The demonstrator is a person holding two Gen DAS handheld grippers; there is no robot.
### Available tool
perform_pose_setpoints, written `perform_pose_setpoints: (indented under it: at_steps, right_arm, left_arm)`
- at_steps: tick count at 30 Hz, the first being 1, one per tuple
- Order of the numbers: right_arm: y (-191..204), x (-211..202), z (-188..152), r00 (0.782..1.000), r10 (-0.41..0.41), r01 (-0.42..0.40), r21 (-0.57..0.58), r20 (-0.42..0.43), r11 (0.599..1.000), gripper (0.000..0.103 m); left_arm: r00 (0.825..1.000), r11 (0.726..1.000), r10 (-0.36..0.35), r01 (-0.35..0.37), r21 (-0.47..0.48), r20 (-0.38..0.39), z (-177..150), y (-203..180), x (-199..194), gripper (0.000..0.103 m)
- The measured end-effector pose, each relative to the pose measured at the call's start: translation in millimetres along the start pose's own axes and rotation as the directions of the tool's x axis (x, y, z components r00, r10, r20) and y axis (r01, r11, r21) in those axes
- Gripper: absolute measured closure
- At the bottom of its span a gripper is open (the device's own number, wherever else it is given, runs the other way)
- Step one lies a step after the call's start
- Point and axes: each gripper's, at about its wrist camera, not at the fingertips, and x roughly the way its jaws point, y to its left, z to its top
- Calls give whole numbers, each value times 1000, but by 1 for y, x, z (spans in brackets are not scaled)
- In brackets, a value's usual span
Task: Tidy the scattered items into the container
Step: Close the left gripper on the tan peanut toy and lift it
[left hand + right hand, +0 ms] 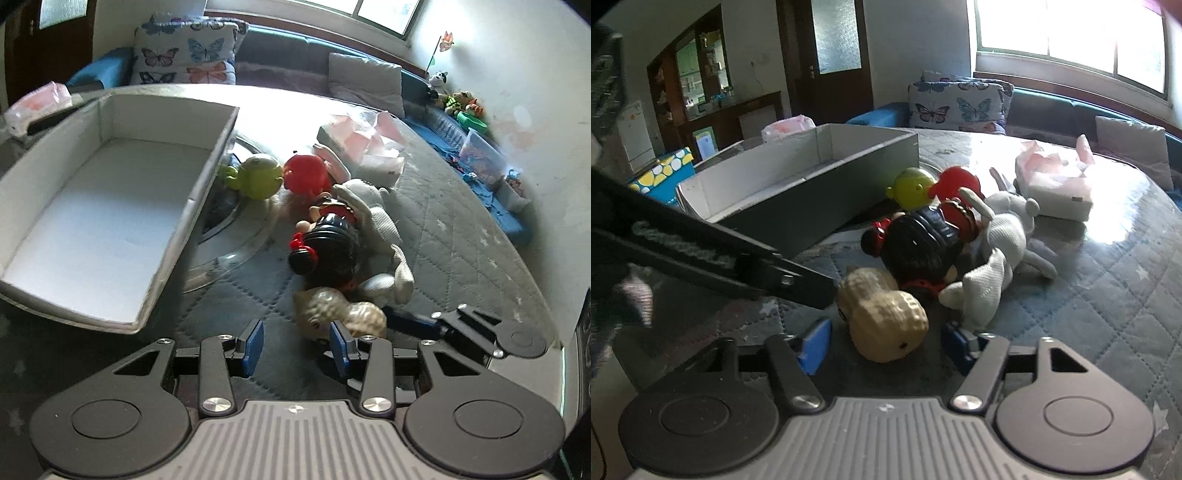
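Five toys lie scattered on the quilted table: one green round figure [258,176], one red one [306,173], one dark-haired doll [328,240], one white plush animal [373,221] and one peanut-shaped toy [882,317]. One grey container [110,206] stands beside them, and one tissue pack [1052,188] behind.

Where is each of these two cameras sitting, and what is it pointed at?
Left wrist: sits on the left tool, looking down over the quilted table at the empty grey box and the toys; its blue pads show, and the right tool.
Right wrist: sits on the right tool, facing the peanut toy; the left tool crosses it.
Shared: box, toys, butterfly cushion.
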Motion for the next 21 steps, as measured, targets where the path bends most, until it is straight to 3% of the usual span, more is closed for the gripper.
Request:
perform_pose_setpoints:
  at_steps: [5,12,16,21]
  right_arm:
    - [-1,1,2,1000,10,-10,-5,3,1000,52]
    - [-1,4,2,1000,8,-7,-19,3,1000,53]
    - [2,2,1,1000,-4,4,-28,3,1000,55]
    - [4,-2,1,1000,-12,12,-26,0,1000,58]
  left_arm:
    - [996,995,-72,68,-77,-47,9,8,12,61]
    - [990,979,-129,119,-165,-51,12,19,21,61]
    - [987,974,-156,147,-171,-35,10,19,19,67]
    - [986,973,-166,160,-168,-23,5,20,16,68]
